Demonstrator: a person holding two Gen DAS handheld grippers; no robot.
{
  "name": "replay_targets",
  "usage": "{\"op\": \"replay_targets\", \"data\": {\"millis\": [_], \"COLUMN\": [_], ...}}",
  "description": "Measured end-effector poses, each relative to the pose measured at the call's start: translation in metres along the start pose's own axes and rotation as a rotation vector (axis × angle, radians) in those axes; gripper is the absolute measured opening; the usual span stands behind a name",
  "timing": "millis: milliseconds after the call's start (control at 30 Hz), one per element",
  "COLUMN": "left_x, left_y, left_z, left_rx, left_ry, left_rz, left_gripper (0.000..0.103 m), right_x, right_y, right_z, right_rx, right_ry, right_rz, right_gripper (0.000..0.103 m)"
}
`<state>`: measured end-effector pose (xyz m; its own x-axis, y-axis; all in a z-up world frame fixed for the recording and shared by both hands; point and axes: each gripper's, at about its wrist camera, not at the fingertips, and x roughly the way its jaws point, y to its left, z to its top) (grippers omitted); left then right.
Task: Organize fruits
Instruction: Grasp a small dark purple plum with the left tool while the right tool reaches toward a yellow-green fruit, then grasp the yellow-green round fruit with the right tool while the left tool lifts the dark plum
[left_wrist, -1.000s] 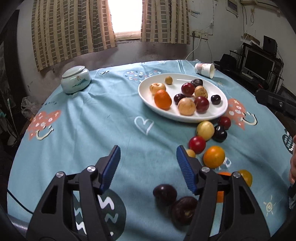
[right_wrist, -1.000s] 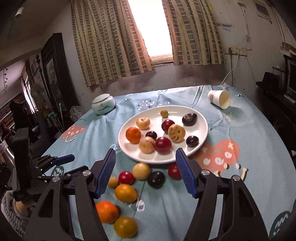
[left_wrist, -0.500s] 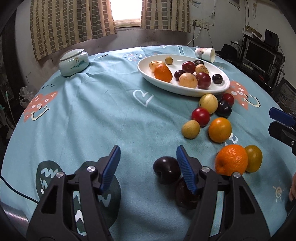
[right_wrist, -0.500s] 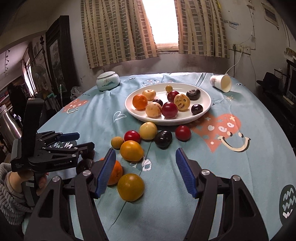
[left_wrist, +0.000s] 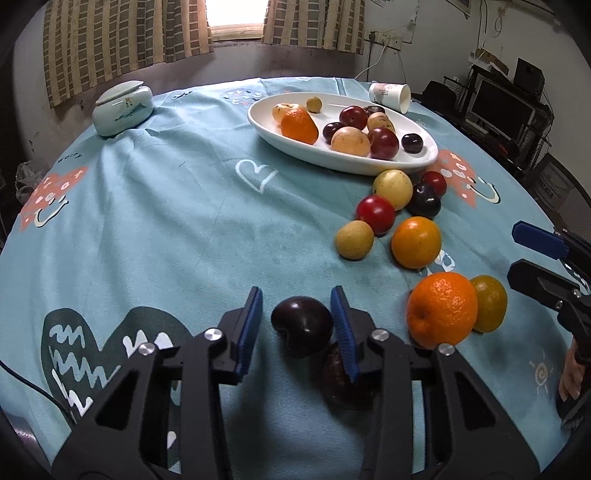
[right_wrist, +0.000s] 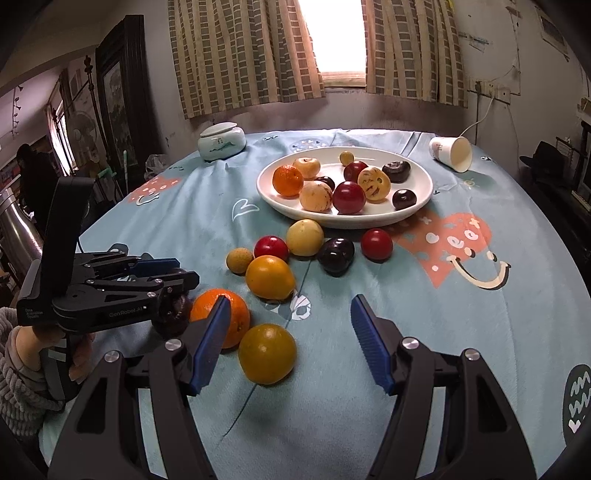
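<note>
The left hand-held gripper (left_wrist: 297, 325) is low over the worktop (left_wrist: 155, 229), which wears a blue cloth. A dark plum (left_wrist: 302, 326) sits right between its two blue pads. The pad on the right side looks like it touches the plum. The other pad has a small gap, so the jaws are narrow but not yet tight on the fruit. The plum is round, so no side is longer than another. A second dark fruit (left_wrist: 341, 380) lies just behind it, partly hidden under the right finger, and it could get bumped.

The right hand-held gripper (right_wrist: 290, 345) has its jaws wide apart and holds nothing. A yellow-orange fruit (right_wrist: 267, 353) lies between its pads, closer to the left one. A big orange (right_wrist: 221, 316) sits just beside that.

The left side is the nearer one for the plum. I think the next move is to squeeze the plum and carry it to the white plate (left_wrist: 288, 142), which is far ahead and to the right and already has fruit in it. More loose fruit lies between.

The left tool's side reads "GenRobot.AI". The cloth has the word "eat". A paper cup (right_wrist: 451, 152) lies tipped over.
</note>
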<state>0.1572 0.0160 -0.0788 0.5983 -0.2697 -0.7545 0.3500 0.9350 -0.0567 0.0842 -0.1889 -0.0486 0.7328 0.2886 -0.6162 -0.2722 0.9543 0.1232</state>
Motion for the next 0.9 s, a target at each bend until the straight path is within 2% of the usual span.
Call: {"op": "replay_targets", "data": {"millis": [167, 400, 633, 767, 900], "left_x": [-0.004, -0.02, -0.023, -0.023, -0.023], "left_y": [-0.002, 0.003, 0.007, 0.008, 0.007], "left_z": [-0.003, -0.005, -0.003, -0.002, -0.002], "left_rx": [0.0, -0.027, -0.039, -0.043, -0.041], "left_ry": [-0.004, -0.064, -0.071, -0.07, -0.067], "left_rz": [-0.004, 0.012, 0.007, 0.006, 0.005], "left_gripper": [0.032, 0.031, 0.031, 0.031, 0.031], "right_x": [0.005, 0.015, 0.023, 0.029, 0.032], "right_y": [0.001, 0.006, 0.009, 0.01, 0.009], "right_z": [-0.003, -0.008, -0.011, -0.013, -0.014], "right_rx": [-0.006, -0.032, -0.045, -0.048, -0.039], "right_ry": [0.033, 0.093, 0.134, 0.16, 0.178], "right_rz": [0.005, 0.009, 0.013, 0.021, 0.03], "right_gripper": [0.067, 0.067, 0.067, 0.056, 0.05]}}
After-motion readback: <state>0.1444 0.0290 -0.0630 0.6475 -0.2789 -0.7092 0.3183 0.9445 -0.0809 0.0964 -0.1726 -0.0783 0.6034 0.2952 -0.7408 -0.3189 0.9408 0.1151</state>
